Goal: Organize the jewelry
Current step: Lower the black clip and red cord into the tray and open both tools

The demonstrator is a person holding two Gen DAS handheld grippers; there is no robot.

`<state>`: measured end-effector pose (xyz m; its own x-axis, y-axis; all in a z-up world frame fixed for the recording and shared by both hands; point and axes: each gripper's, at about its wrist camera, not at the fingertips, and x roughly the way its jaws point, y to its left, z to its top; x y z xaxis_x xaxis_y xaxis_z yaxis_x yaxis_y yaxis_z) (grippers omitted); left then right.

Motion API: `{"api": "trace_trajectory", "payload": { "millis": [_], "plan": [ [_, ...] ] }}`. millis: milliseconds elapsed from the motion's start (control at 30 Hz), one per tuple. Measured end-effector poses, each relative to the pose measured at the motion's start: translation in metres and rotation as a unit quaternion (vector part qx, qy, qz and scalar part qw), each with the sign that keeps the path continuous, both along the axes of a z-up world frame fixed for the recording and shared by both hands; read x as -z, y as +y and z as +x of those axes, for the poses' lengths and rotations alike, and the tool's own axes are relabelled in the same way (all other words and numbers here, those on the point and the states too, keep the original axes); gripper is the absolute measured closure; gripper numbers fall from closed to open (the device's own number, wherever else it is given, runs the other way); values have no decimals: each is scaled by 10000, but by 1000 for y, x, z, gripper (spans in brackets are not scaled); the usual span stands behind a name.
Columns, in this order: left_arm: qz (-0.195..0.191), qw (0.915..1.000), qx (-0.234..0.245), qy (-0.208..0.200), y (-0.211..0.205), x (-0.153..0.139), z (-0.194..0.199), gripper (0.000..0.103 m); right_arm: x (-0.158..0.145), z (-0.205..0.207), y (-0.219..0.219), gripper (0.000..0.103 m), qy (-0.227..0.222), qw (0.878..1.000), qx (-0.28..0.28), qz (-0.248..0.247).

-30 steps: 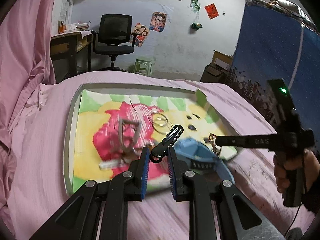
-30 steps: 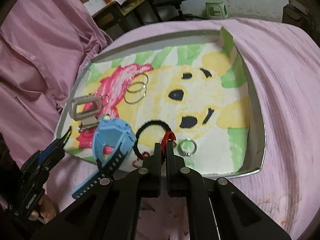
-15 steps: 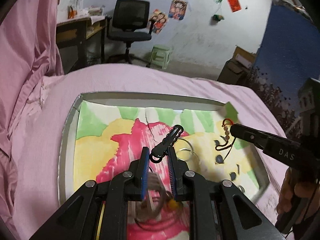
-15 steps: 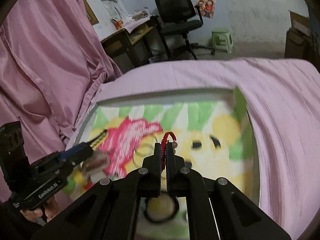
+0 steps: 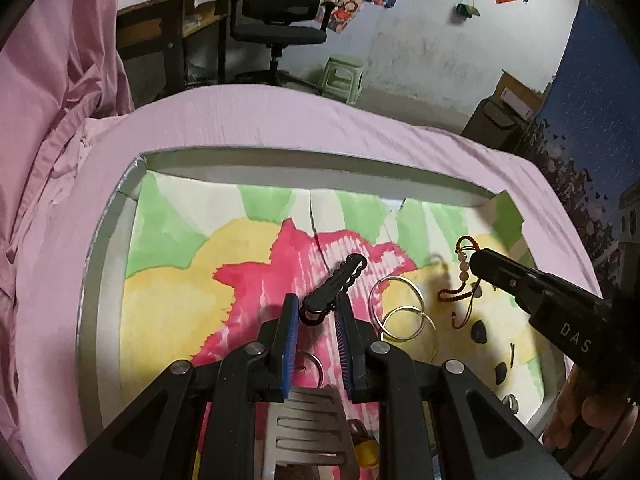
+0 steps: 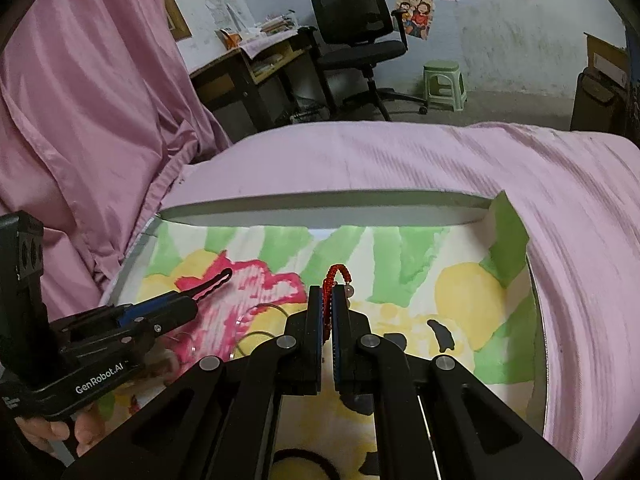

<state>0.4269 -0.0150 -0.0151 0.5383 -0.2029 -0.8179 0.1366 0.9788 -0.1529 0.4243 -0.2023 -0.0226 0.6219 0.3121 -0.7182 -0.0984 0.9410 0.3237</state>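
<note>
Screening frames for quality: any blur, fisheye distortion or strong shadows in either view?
Left wrist view: sharp, heavy fisheye bending of the tray rim, dark corner vignette, soft shadow under the left gripper. Right wrist view: motion smear on the pink sheet at right.

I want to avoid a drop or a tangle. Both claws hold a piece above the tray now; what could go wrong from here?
1. The right claw grips the red bracelet by its cord only; the beads dangle and could snag the hoops lying below.
2. The left claw holds the black clip by one end, so it may pivot and slip out.
</note>
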Motion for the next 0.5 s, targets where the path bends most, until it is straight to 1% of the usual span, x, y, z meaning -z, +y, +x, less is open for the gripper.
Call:
{"api": "trace_trajectory", "payload": {
  "millis": [233,333,367,400,433,467,500],
  "plan": [
    [-51,10000,-11,0,2,0,-3,85,8,0,-3,99,91,9999,20,57],
    [-110,9999,-14,-45,5,-2,-6,84,6,-4,-4,96,42,10000,12,28],
    [-143,9999,-10,-81,5,-3,-8,80,6,-5,-4,90,17,10000,19,22],
    [-162,9998,-14,-109,6,-3,-10,74,4,-7,-6,80,-28,10000,33,10],
    [-186,9997,-35,-150,8,-5,-13,71,2,-9,-6,75,-75,10000,55,-3],
    [-219,9996,-53,-188,9,-6,-15,64,0,-12,-7,70,-136,9999,64,1],
    [-278,9992,-86,-262,11,-8,-19,57,-2,-13,-8,70,-163,9998,63,-2]
  ]
}}
